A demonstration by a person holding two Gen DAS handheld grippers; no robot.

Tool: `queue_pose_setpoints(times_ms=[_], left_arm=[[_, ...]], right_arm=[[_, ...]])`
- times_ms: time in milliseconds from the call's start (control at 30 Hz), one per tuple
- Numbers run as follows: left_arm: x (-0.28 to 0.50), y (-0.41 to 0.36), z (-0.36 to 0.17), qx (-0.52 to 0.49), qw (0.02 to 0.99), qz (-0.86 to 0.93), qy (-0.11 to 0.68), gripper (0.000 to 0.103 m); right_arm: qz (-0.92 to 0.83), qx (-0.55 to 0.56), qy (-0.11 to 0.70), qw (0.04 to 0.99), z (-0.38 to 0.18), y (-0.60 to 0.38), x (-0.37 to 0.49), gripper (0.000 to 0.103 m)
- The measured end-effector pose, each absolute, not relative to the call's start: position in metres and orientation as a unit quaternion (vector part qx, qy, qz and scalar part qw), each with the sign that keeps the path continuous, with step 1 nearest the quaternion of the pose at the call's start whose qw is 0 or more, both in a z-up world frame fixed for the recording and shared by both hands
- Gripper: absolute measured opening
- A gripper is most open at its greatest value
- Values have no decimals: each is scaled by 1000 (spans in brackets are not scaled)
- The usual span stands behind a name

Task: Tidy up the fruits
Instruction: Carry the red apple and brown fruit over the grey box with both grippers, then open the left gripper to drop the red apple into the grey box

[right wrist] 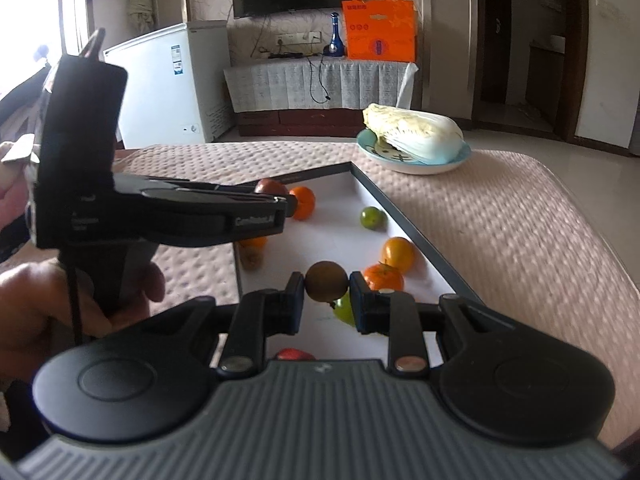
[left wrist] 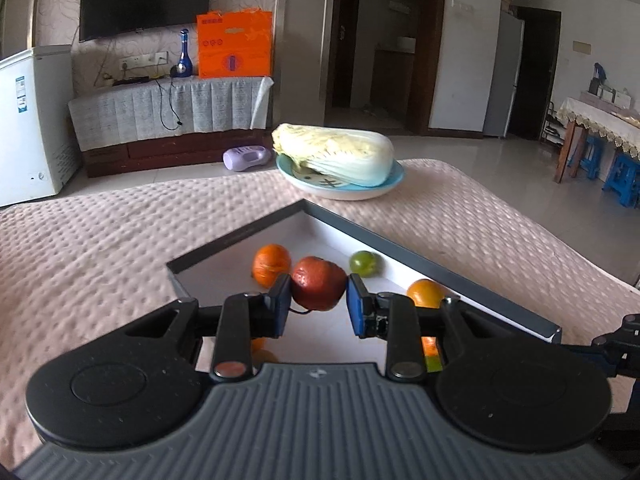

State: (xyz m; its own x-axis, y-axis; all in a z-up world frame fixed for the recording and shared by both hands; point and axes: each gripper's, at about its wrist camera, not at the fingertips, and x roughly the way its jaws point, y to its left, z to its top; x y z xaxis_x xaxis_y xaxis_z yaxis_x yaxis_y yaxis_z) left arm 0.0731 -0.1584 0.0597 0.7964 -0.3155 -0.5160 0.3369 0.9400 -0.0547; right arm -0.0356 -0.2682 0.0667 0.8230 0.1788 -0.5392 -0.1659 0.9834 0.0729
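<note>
A shallow white tray with a dark rim (left wrist: 420, 254) (right wrist: 400, 210) lies on the pink quilted table. My left gripper (left wrist: 319, 300) is shut on a dark red fruit (left wrist: 318, 282) above the tray; the fruit also shows in the right wrist view (right wrist: 270, 187). My right gripper (right wrist: 327, 300) is shut on a brown kiwi (right wrist: 326, 281) above the tray's near end. In the tray lie oranges (left wrist: 271, 263) (left wrist: 426, 292) (right wrist: 397, 254) (right wrist: 383, 277), a green fruit (left wrist: 364, 263) (right wrist: 372, 218), another green fruit (right wrist: 345, 309) and a red one (right wrist: 294, 355).
A blue plate (left wrist: 384, 186) (right wrist: 448, 166) with a napa cabbage (left wrist: 336, 152) (right wrist: 416, 130) stands at the table's far side. Behind are a white freezer (right wrist: 180, 80), a covered TV bench (left wrist: 172, 108) with an orange box, and a side table with blue stools (left wrist: 616, 168).
</note>
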Motion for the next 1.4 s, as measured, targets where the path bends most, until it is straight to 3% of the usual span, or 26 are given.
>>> queue_pose_setpoints(times_ms=[300, 467, 667, 1400], left_arm=[[81, -181, 52, 27, 944, -185, 273, 35], [83, -188, 51, 24, 943, -193, 271, 42], [82, -189, 52, 21, 943, -195, 269, 43], [67, -140, 73, 0, 953, -171, 252, 43]], right_arm=[[94, 8, 293, 951, 62, -269, -35, 27], [93, 9, 294, 951, 62, -272, -36, 27], [87, 13, 294, 952, 61, -276, -36, 27], [63, 21, 272, 960, 63, -265, -12, 28]])
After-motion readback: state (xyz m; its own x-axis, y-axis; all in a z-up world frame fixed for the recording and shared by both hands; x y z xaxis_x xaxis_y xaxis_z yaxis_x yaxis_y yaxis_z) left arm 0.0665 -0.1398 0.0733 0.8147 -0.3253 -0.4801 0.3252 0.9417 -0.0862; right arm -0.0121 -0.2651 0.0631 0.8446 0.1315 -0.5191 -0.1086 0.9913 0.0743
